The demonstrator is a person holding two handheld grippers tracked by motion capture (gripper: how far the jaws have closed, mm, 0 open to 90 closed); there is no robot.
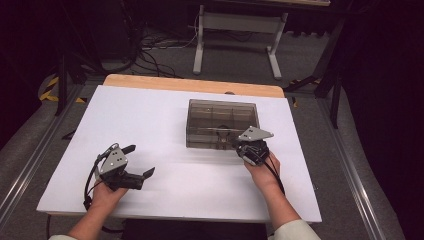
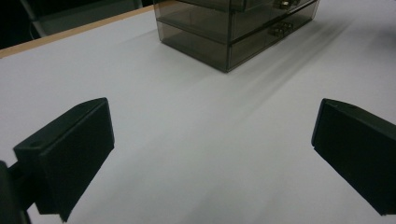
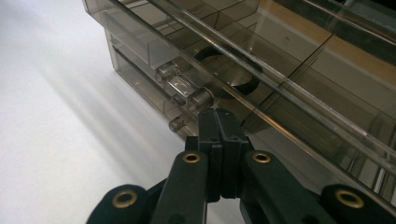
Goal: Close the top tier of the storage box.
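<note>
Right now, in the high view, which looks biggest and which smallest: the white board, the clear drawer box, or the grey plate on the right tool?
1. White board, by far the largest.
2. Drawer box, a small fraction of the board.
3. Grey plate, smallest, though it rides a little nearer the camera, which only flatters it.

Left gripper (image 1: 139, 161): black body topped by a grey three-cornered plate, with a black cable looping back beside the hand; its two black jaws are blocky and wedge-shaped. Right gripper (image 1: 239, 145): same black body, grey plate and trailing cable; its jaw links are black with brass-coloured rivets at the pivots. Pale, light-coloured sleeves cover both forearms behind the grippers.
</note>
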